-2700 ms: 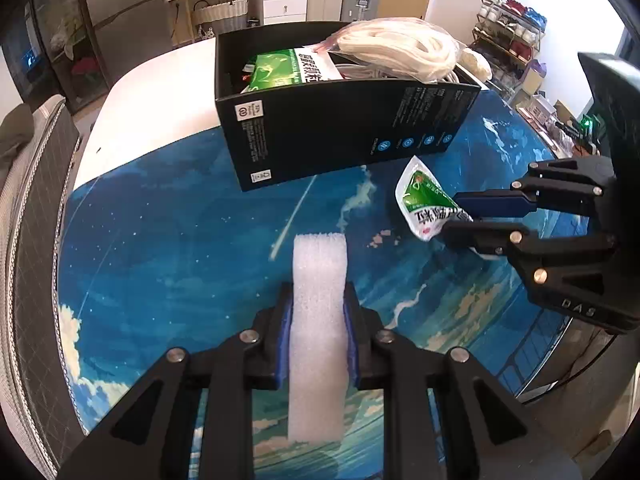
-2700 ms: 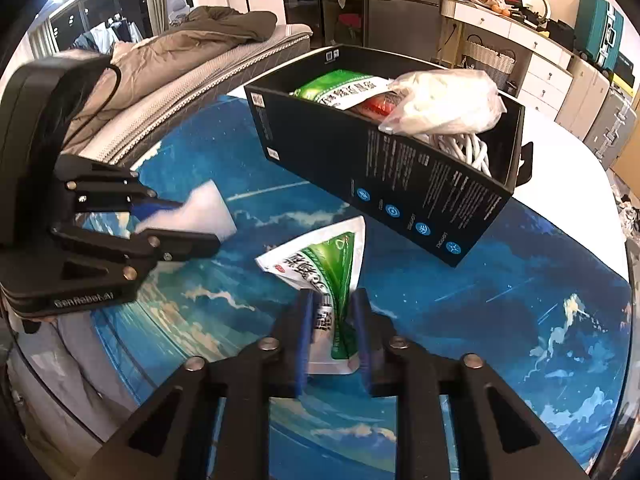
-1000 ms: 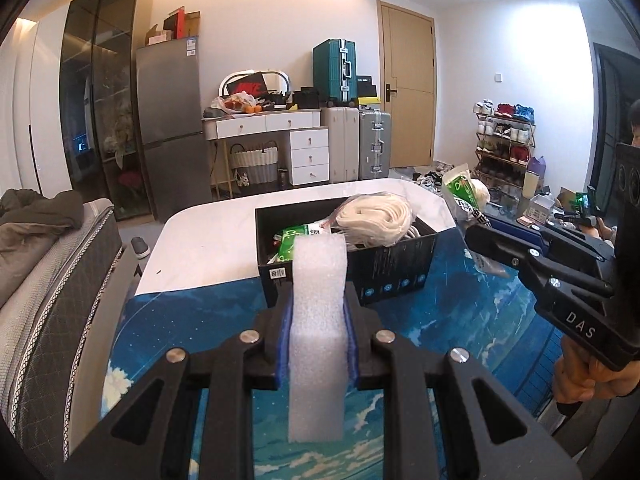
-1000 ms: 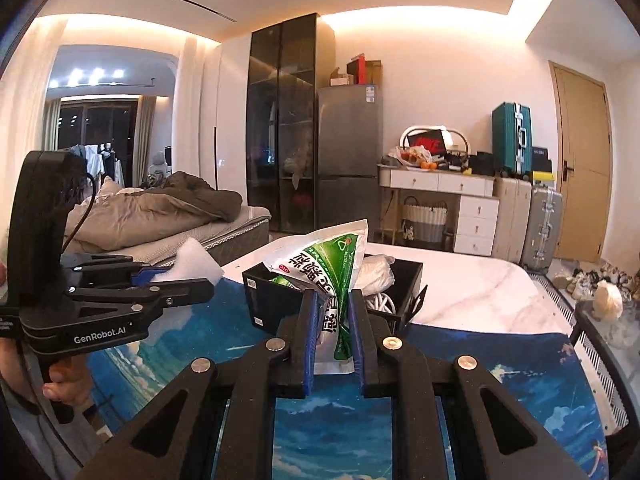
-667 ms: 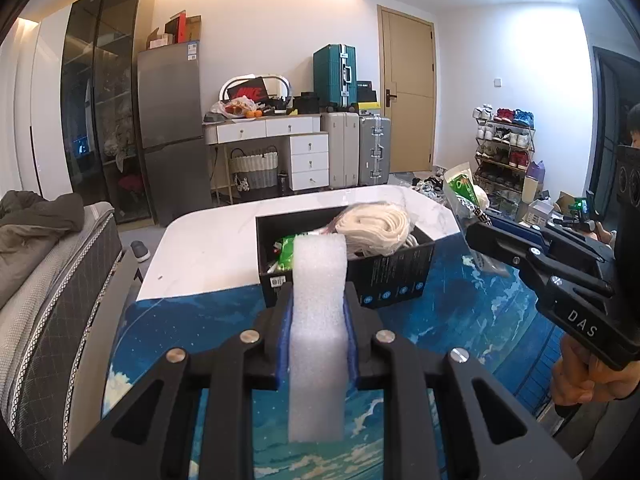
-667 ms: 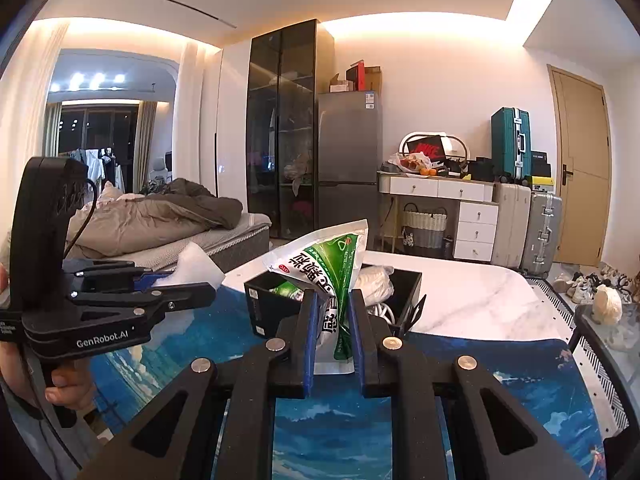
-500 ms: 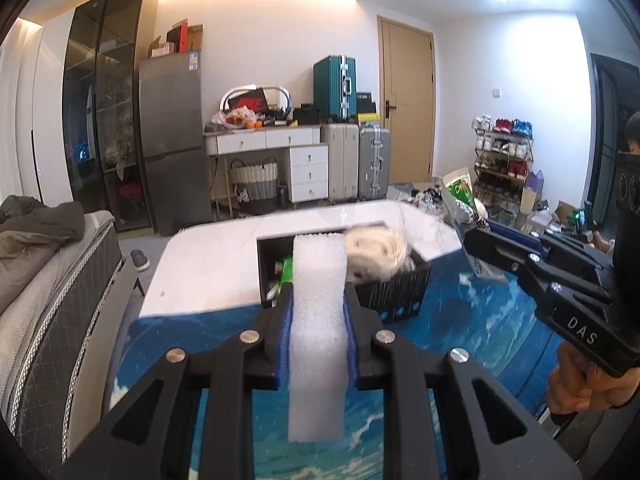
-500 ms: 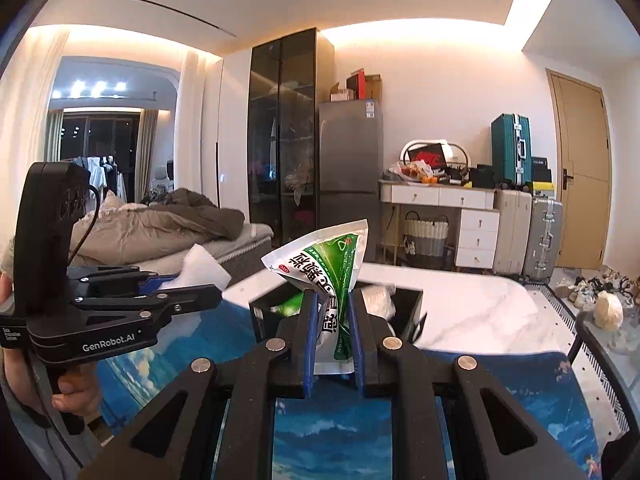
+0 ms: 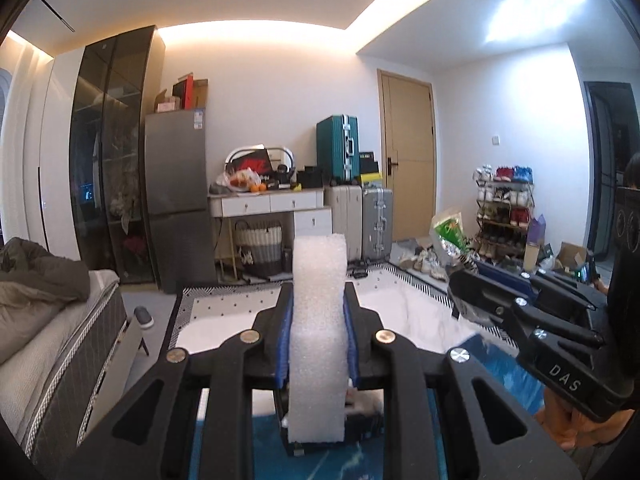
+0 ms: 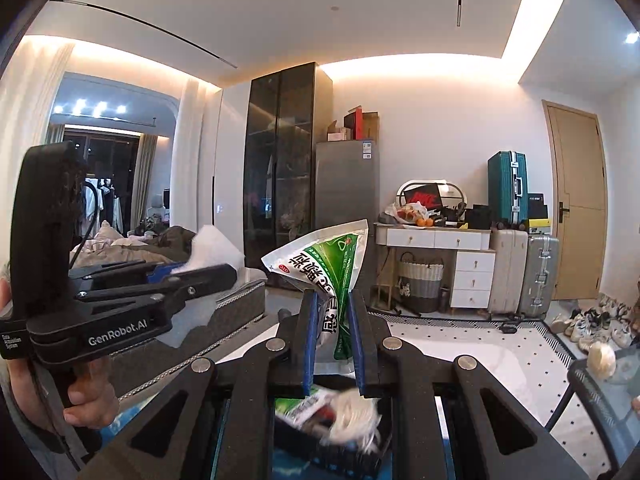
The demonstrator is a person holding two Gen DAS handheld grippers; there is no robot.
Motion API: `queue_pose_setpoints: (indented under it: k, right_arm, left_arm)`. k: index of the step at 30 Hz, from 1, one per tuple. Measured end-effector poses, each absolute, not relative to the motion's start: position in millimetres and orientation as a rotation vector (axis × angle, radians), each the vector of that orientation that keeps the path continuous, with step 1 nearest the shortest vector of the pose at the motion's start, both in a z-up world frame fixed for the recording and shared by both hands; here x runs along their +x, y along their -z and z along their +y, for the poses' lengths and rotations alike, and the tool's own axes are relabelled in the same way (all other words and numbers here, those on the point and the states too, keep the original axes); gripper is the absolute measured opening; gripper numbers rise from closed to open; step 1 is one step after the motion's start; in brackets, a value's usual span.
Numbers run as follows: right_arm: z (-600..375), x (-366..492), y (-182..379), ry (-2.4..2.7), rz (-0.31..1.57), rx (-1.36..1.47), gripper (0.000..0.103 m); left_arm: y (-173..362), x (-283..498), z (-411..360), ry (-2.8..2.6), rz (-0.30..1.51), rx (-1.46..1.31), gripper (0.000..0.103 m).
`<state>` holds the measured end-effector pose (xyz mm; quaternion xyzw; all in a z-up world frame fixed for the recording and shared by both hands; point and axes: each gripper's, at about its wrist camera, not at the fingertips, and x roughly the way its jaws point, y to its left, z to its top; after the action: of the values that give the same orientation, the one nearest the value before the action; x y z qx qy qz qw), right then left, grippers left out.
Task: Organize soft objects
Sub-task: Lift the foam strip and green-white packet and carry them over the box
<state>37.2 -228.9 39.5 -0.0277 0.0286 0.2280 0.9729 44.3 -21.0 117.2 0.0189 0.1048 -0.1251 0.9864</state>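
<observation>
Left wrist: left claw (image 9: pixel 318 336) clamps foam block (image 9: pixel 318 320) | right claw (image 10: pixel 333 332) clamps green pouch (image 10: pixel 330 276)

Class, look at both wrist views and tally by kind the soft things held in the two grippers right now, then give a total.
White foam block, in the left gripper: 1
Green-and-white pouch, in the right gripper: 1
Total held: 2
</observation>
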Motion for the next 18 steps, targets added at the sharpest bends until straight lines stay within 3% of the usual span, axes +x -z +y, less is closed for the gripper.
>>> queue_pose_setpoints:
  k: [9, 18]
  right_arm:
    - [-221, 84, -80, -0.459, 0.116, -0.06, 0.015]
    - [-214, 146, -65, -0.435, 0.347, -0.066, 0.015]
  left_arm:
    - [-135, 106, -10, 0.239, 0.28, -0.028, 0.02]
    - [-107, 155, -15, 0.247, 0.445, -0.042, 0.02]
